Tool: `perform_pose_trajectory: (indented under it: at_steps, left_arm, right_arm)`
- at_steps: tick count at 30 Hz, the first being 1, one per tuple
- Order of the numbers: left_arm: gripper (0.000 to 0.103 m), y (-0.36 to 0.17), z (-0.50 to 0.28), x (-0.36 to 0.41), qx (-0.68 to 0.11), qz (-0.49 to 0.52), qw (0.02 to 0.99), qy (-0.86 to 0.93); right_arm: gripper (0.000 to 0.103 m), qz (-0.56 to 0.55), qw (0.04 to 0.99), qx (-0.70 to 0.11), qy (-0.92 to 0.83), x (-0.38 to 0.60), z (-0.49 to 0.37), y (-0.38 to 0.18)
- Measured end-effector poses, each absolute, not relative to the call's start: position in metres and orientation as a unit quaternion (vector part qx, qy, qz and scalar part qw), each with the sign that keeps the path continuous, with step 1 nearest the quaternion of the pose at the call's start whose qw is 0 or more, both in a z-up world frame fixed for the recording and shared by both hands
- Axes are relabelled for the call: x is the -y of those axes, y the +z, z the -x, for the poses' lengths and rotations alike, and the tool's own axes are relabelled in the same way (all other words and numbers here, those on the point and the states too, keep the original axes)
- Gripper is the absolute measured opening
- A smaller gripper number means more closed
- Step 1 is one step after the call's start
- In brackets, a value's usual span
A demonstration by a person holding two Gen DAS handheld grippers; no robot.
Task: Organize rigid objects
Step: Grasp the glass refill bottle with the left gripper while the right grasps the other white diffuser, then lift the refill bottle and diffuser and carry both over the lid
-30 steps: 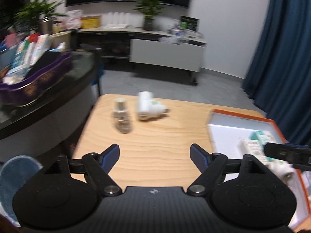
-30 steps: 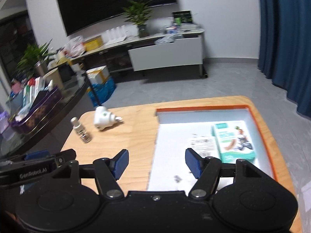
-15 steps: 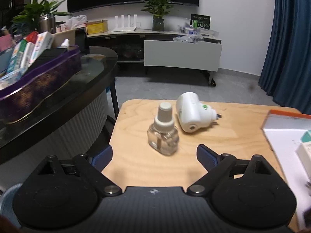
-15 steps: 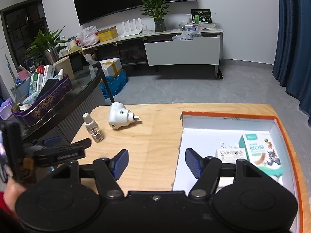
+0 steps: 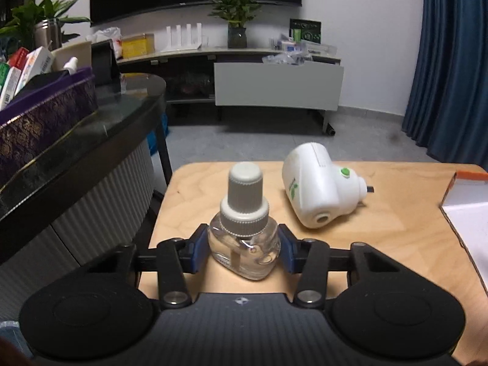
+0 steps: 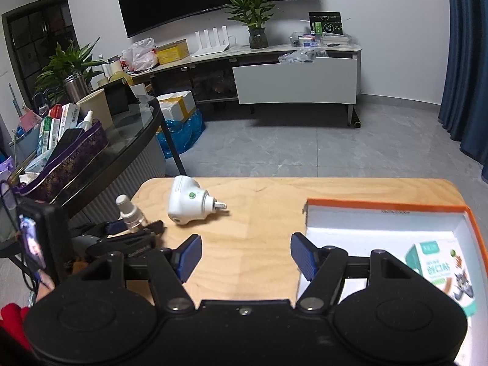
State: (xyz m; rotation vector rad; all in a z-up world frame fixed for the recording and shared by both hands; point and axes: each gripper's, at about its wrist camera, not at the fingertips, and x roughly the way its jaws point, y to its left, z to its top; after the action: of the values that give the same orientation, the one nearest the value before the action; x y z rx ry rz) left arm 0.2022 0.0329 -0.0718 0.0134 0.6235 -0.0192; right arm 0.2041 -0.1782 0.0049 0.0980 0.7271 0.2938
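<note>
A small clear refill bottle point(image 5: 244, 238) with a grey cap stands upright at the wooden table's left end. My left gripper point(image 5: 243, 249) is shut on its glass body, blue pads on both sides. The bottle point(image 6: 129, 213) and the left gripper point(image 6: 134, 233) also show in the right wrist view. A white plug-in diffuser point(image 5: 320, 189) lies on its side just right of the bottle; it also shows in the right wrist view point(image 6: 189, 202). My right gripper point(image 6: 245, 257) is open and empty above the table's middle.
An orange-rimmed white tray point(image 6: 381, 210) sits at the table's right, holding a green-and-white box point(image 6: 439, 274). Its corner shows in the left wrist view point(image 5: 466, 183). A dark glass counter point(image 6: 122, 140) with a purple basket point(image 6: 67, 161) stands left of the table.
My left gripper moved forward to the bottle and closed on it. My right gripper drifted left, away from the tray, and stayed open.
</note>
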Motion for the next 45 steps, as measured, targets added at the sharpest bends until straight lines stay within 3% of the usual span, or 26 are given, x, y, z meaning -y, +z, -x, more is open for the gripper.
perform_pose_trajectory:
  at_steps: [9,22,25,26,30,37,45]
  left_arm:
    - [0.048,-0.057,-0.166,-0.036,-0.308,0.008,0.951,-0.008]
    - [0.048,-0.046,-0.152,-0.040,-0.303,0.036,0.952,-0.007]
    - [0.048,-0.047,-0.156,-0.040,-0.305,0.032,0.952,-0.003]
    - [0.048,-0.047,-0.156,-0.040,-0.305,0.033,0.952,-0.006]
    - [0.048,-0.044,-0.152,-0.038,-0.303,0.030,0.953,-0.002]
    - [0.048,-0.026,-0.129,-0.023,-0.298,0.029,0.954,-0.011]
    - [0.048,0.022,-0.077,0.028,-0.268,0.019,0.962,-0.045]
  right_arm:
    - [0.079,-0.012,0.903,-0.371,0.219,0.130,-0.244,-0.009]
    - [0.089,0.144,0.871,-0.375,0.282,0.046,-0.321,-0.043]
    - [0.088,0.155,0.864,-0.386,0.284,0.040,-0.330,-0.057]
    - [0.078,0.156,0.863,-0.389,0.281,0.040,-0.331,-0.061]
    - [0.077,0.154,0.870,-0.381,0.272,0.045,-0.320,-0.062]
    - [0.077,0.089,0.894,-0.360,0.251,0.088,-0.278,-0.017]
    - [0.077,0.012,0.935,-0.299,0.189,0.179,-0.173,0.057]
